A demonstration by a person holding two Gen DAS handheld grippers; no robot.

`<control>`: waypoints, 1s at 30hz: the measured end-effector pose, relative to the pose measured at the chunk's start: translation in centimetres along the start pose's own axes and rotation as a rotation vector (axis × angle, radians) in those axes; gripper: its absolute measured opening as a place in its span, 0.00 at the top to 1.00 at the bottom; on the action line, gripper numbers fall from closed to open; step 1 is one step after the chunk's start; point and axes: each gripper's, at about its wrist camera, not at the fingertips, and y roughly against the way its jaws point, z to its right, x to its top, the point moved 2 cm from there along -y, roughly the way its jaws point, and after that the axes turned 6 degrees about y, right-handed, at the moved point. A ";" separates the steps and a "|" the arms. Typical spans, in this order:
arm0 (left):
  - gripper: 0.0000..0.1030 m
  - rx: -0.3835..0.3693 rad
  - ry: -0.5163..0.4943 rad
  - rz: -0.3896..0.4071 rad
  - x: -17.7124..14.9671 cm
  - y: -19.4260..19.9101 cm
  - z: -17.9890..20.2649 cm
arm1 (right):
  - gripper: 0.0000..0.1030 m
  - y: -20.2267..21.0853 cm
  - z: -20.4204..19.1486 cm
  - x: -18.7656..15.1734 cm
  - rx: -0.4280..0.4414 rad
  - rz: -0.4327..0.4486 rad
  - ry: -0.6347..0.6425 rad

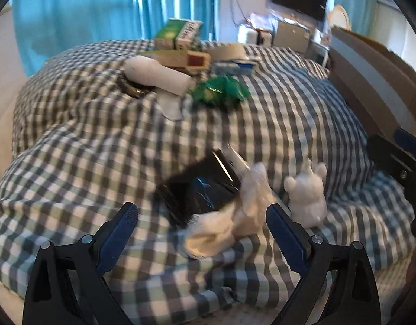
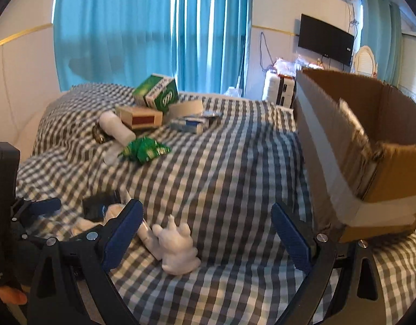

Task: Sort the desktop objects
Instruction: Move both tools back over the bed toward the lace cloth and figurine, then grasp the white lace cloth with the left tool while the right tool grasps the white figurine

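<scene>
Sorting barely begun, nearly everything outside the cardboard box (image 2: 370, 146).

Both tools, left (image 1: 202, 224) and right (image 2: 208, 233), wide open, holding nothing. White figurine (image 2: 178, 246), crumpled cloth (image 1: 229, 216) and black packet (image 1: 199, 187) near the box; green carton (image 2: 156, 94), matchbox (image 2: 140, 117), white bottle (image 2: 117, 128), green wrapper (image 2: 144, 149) well away across the checked cover (image 2: 235, 162). Box contents hard to tell.

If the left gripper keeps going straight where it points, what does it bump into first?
Probably the crumpled white cloth, lying between the open left gripper fingers, with the black packet just behind. Depth is blurry, so that's a guess.
</scene>
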 end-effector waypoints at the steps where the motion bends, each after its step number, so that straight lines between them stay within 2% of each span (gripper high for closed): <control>1: 0.05 -0.002 -0.005 -0.006 -0.1 -0.2 0.1 | 0.07 -0.2 -0.1 -0.2 0.005 -0.008 -0.002; 10: 0.05 -0.017 -0.047 -0.122 -1.4 -3.0 1.1 | 0.07 -3.6 -0.5 -2.5 0.036 -0.124 0.011; 13: 0.18 -0.027 -0.044 -0.134 -1.5 -3.5 1.1 | 0.07 -4.9 -0.9 -3.3 0.047 -0.163 0.024; 15: 0.34 -0.038 -0.039 -0.147 -1.6 -3.7 1.0 | 0.07 -5.7 -1.4 -3.8 0.050 -0.188 0.043; 18: 0.48 -0.043 -0.044 -0.159 -1.6 -4.0 1.1 | 0.08 -6.8 -1.9 -4.5 0.056 -0.215 0.061; 21: 0.57 -0.057 -0.044 -0.164 -1.6 -4.0 1.2 | 0.09 -7.8 -2.0 -4.7 0.056 -0.238 0.065; 26: 0.70 -0.093 -0.013 -0.168 -1.3 -3.6 0.6 | 0.20 -9.3 -2.3 -5.3 0.077 -0.289 0.077; 29: 0.76 -0.115 -0.002 -0.165 -1.1 -3.4 0.5 | 0.37 -9.9 -2.7 -5.4 0.098 -0.300 0.089; 30: 0.78 -0.120 -0.004 -0.162 -1.1 -3.2 0.5 | 0.50 -9.8 -2.8 -5.2 0.111 -0.293 0.089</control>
